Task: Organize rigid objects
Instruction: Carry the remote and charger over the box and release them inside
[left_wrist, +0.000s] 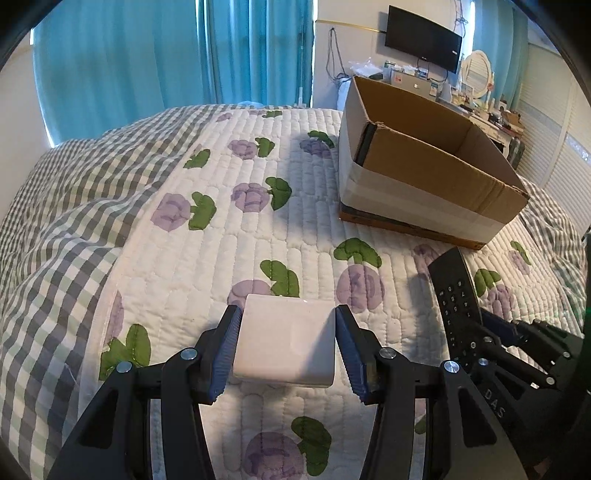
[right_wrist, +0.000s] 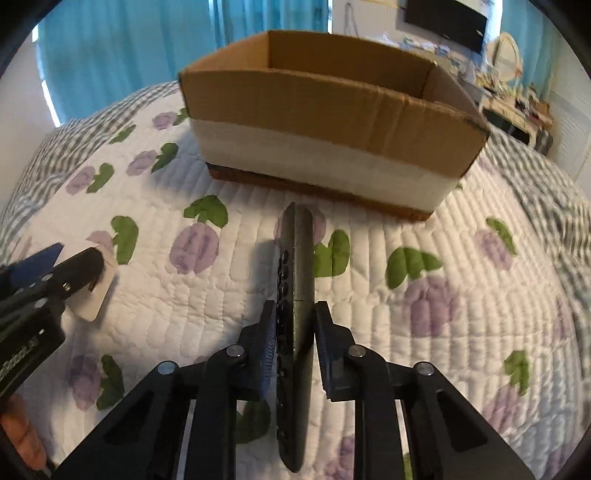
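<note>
My left gripper (left_wrist: 288, 314) is shut on a white rectangular block (left_wrist: 286, 341) and holds it just above the quilt; it also shows at the left of the right wrist view (right_wrist: 90, 293). My right gripper (right_wrist: 295, 306) is shut on a black remote control (right_wrist: 297, 295), held on edge with its buttons facing left. The remote also shows in the left wrist view (left_wrist: 456, 291). An open cardboard box (left_wrist: 424, 162) stands on the bed ahead of both grippers, seen also in the right wrist view (right_wrist: 325, 107). A dark flat object (left_wrist: 365, 142) leans inside its left end.
The bed is covered by a white quilt with purple flowers (left_wrist: 221, 229) and a grey checked blanket (left_wrist: 66, 221) on the left. Blue curtains (left_wrist: 166, 51) hang behind. A dresser with clutter (left_wrist: 491, 110) and a wall television (left_wrist: 423, 37) stand at the back right.
</note>
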